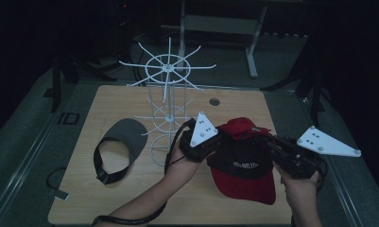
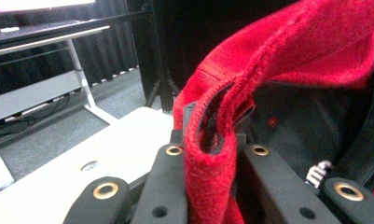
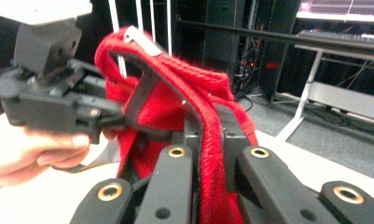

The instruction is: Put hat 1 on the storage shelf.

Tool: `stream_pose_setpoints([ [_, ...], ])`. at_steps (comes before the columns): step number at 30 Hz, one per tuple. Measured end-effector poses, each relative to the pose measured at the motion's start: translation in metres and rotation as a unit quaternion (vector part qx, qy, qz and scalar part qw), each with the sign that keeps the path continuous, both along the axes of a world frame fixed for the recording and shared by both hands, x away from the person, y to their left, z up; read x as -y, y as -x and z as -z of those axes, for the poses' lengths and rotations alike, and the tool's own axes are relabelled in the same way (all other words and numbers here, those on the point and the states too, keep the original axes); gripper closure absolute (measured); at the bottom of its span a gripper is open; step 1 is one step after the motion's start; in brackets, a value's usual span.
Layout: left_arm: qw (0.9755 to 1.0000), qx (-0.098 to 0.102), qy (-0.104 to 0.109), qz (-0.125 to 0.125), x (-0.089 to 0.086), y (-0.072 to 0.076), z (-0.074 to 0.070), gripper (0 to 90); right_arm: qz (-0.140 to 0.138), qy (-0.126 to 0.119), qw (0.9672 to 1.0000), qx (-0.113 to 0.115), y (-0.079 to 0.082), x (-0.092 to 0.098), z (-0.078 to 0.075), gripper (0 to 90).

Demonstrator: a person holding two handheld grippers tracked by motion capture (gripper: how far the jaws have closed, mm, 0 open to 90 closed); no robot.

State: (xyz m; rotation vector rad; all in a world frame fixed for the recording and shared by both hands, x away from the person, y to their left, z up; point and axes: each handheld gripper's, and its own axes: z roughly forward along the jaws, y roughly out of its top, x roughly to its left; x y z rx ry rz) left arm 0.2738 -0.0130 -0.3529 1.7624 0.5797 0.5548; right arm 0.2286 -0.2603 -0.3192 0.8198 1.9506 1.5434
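Observation:
A red cap (image 1: 244,176) with a black inner band and white lettering hangs just above the table's near right part, brim toward me. My left gripper (image 1: 220,137) is shut on the cap's left back rim. In the left gripper view the red fabric (image 2: 208,177) is pinched between the jaws of the left gripper (image 2: 210,149). My right gripper (image 1: 265,141) is shut on the right back rim. In the right gripper view the red edge (image 3: 210,140) runs down between the jaws of the right gripper (image 3: 208,135), with the left gripper and its hand (image 3: 54,102) farther off on the left.
A white wire display rack (image 1: 168,71) with radiating hooks stands at the middle back of the wooden table (image 1: 111,99). A grey visor (image 1: 123,137) lies to the left of the rack. A round grommet (image 1: 214,101) sits behind the cap. Metal frame legs stand beyond the table.

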Motion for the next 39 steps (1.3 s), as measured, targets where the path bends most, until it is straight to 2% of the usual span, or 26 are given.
stream_pose_setpoints([
  [4, 1.0, -0.002, 0.001, -0.001, 0.001, -0.001, -0.001, 87.0, 0.002, 0.001, 1.0, -0.005, 0.002, 0.001, 0.008, 85.9],
  [7, 0.9999, 0.01, 0.004, -0.011, 0.002, -0.001, -0.009, 87.2, -0.001, -0.009, 0.9999, -0.005, 0.008, 0.004, 0.018, 85.4],
  [12, 0.9998, 0.018, 0.0, -0.007, 0.005, 0.0, -0.016, 87.5, -0.005, -0.01, 0.9999, -0.006, 0.016, 0.003, 0.028, 84.3],
  [20, 0.9998, 0.021, 0.006, -0.001, 0.012, 0.002, -0.022, 87.7, -0.019, -0.012, 0.9996, -0.019, 0.021, 0.002, 0.041, 77.1],
  [22, 0.9997, 0.022, 0.007, 0.003, 0.013, 0.003, -0.025, 87.7, -0.019, -0.01, 0.9995, -0.022, 0.023, 0.003, 0.044, 72.7],
  [25, 0.9996, 0.028, 0.01, 0.007, 0.015, 0.004, -0.028, 87.7, -0.029, -0.013, 0.9992, -0.023, 0.027, 0.006, 0.045, 61.5],
  [28, 0.9994, 0.03, 0.013, 0.012, 0.015, 0.004, -0.029, 87.6, -0.044, -0.014, 0.9988, -0.017, 0.033, 0.008, 0.043, 52.3],
  [30, 0.9993, 0.029, 0.017, 0.018, 0.014, 0.003, -0.03, 87.6, -0.065, -0.022, 0.9976, -0.005, 0.039, 0.011, 0.04, 47.9],
  [32, 0.9993, 0.027, 0.019, 0.018, 0.013, 0.002, -0.029, 87.6, -0.073, -0.02, 0.9971, 0.008, 0.045, 0.013, 0.035, 45.4],
  [34, 0.9986, 0.018, 0.028, 0.042, 0.01, -0.001, -0.028, 87.5, -0.08, -0.026, 0.9962, 0.025, 0.052, 0.018, 0.029, 44.6],
  [35, 0.998, 0.022, 0.031, 0.05, 0.009, -0.002, -0.027, 87.5, -0.08, -0.024, 0.996, 0.031, 0.053, 0.02, 0.025, 44.6],
  [36, 0.9962, 0.024, 0.037, 0.076, 0.008, -0.003, -0.027, 87.5, -0.075, -0.02, 0.9963, 0.038, 0.054, 0.023, 0.023, 44.7],
  [39, 0.9955, 0.027, 0.028, 0.086, 0.005, -0.003, -0.026, 87.4, -0.067, -0.008, 0.9967, 0.045, 0.049, 0.03, 0.018, 44.8],
])
